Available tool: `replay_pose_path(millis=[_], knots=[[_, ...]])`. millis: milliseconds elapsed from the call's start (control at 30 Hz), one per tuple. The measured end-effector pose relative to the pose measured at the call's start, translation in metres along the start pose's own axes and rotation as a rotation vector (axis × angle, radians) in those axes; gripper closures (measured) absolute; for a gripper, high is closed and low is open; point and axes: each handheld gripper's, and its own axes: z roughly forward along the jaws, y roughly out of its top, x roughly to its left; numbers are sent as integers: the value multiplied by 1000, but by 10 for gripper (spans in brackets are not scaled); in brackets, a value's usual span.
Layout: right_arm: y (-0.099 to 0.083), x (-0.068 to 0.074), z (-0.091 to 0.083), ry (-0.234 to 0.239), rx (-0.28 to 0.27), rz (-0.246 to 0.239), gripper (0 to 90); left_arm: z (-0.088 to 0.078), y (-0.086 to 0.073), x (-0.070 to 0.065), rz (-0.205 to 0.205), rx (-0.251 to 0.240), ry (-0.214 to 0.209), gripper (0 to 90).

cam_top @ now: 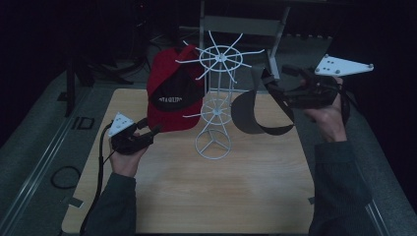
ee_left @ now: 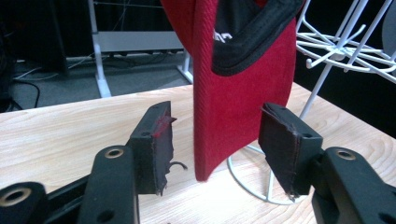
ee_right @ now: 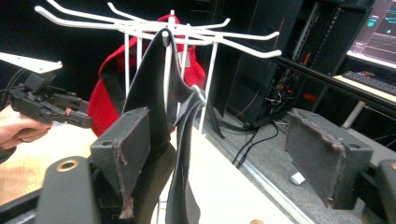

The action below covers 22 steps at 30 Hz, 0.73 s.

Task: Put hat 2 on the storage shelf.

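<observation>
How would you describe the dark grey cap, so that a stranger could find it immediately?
Start from the white wire rack standing on the wooden table. Two caps hang from its upper hooks. The grey cap hangs on the rack's right side, plain and dark, unlike the red cap with black front on the left.

**A dim lab workspace**

A bare wooden table (cam_top: 196,196) stands on grey flooring among black equipment racks (ee_right: 289,56); loose cables (ee_right: 247,140) trail along the floor; a lit monitor (ee_right: 378,28) and keyboard (ee_right: 369,81) sit on a side desk.
</observation>
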Motion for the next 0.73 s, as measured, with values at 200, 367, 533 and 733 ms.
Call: replay_pose_path(millis=[200, 367, 533, 733], knots=[[-3, 0, -1, 2, 7, 8, 188, -3, 0, -1, 24, -4, 10, 408], [-5, 1, -3, 9, 6, 12, 177, -4, 0, -1, 25, 0, 19, 373], [-7, 5, -5, 23, 7, 9, 163, -5, -1, 0, 28, 2, 26, 350], [-8, 9, -9, 33, -2, 4, 151, -5, -2, 0, 28, 2, 35, 339]])
